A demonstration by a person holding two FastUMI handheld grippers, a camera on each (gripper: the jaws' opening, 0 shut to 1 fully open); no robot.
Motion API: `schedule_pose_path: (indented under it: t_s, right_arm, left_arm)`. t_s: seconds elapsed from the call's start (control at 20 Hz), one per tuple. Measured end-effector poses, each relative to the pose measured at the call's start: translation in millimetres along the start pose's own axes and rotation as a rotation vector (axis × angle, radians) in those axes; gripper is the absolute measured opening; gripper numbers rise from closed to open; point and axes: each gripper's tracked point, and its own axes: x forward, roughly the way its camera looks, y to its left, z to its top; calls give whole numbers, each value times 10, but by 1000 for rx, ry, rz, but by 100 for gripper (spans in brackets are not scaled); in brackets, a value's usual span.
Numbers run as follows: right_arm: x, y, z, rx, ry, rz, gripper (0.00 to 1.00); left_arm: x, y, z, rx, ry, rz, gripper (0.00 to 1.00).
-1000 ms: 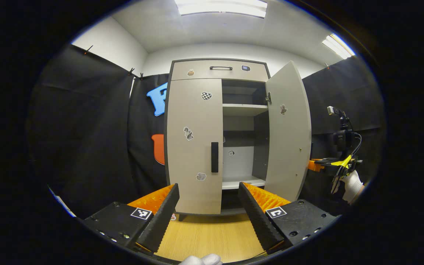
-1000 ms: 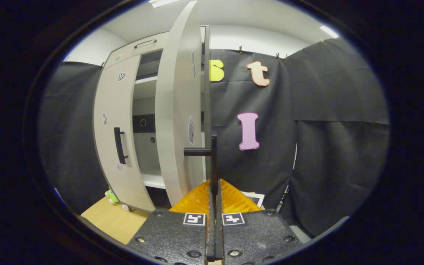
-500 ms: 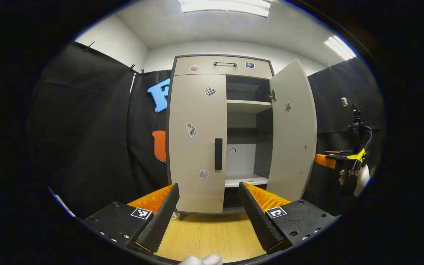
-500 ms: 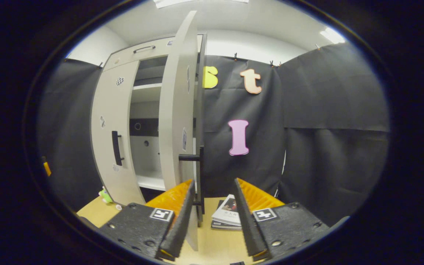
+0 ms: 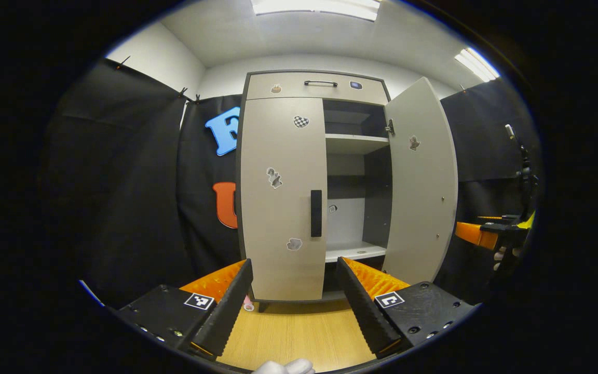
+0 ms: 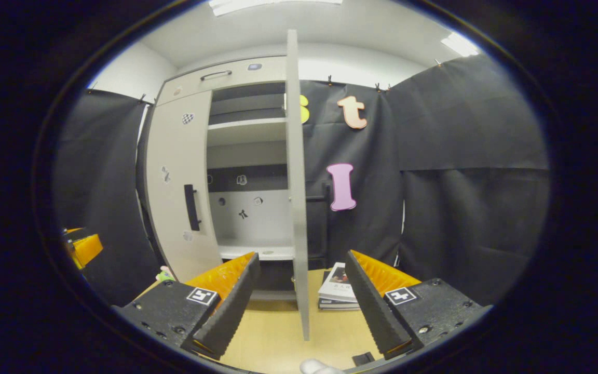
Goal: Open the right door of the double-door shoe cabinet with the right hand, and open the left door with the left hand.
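Right door [image 5: 421,179] of the shoe cabinet [image 5: 312,85] stands swung out, seen edge-on in the right gripper view [image 6: 297,182]; left door [image 5: 283,197] sits flush and closed, so half the job looks done. Left gripper [image 5: 295,291] faces the cabinet with its fingers [image 5: 226,306] spread wide and holding nothing. The left door's black vertical handle [image 5: 316,213] sits above the gap between those fingers, slightly toward the right one, and well apart from the tips, so there is an approach to make yet. Right gripper [image 6: 301,293] also has fingers [image 6: 231,306] wide and empty; the open door's edge runs down between them, apparently beyond the tips, with no contact visible, and its handle [image 6: 325,200] juts out behind the panel on the far side. Risks, as I judge them: the left handle lies hard against the door's inner edge, next to the open compartment, so a drift to the right could put one finger into the opening rather than round the bar. Closing too shallow on the slim bar could let it slip once the pull begins. A straight pull instead of an arc about the hinge might twist the grip off. The right gripper, close to the free door, could nudge it back shut. A stack of magazines [image 6: 338,288] lies on the wooden floor [image 6: 273,337] beside the open door, and a small green toy [image 6: 164,274] sits by the cabinet's foot, possibly within the left door's sweep.
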Motion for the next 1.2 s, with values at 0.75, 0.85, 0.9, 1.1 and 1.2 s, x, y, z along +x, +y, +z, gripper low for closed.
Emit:
schedule_pose_path:
  t_s: [0.75,0.85,0.9,1.1,1.2]
  right_arm:
    - [-2,683,-149,-4,11,58,100]
    - [-5,696,-96,-13,9,53,100]
    - [-5,686,-72,-16,9,46,100]
    - [-39,729,-59,-24,16,37,100]
    - [-70,741,-88,-32,26,31,100]
  left_arm:
    - [1110,8,-34,14,-14,-18,96]
    - [1372,-36,20,6,-25,-24,96]
    - [1496,-58,50,2,-34,-27,96]
    - [1979,-203,113,3,-52,-37,96]
    - [2196,-268,138,15,-57,-35,96]
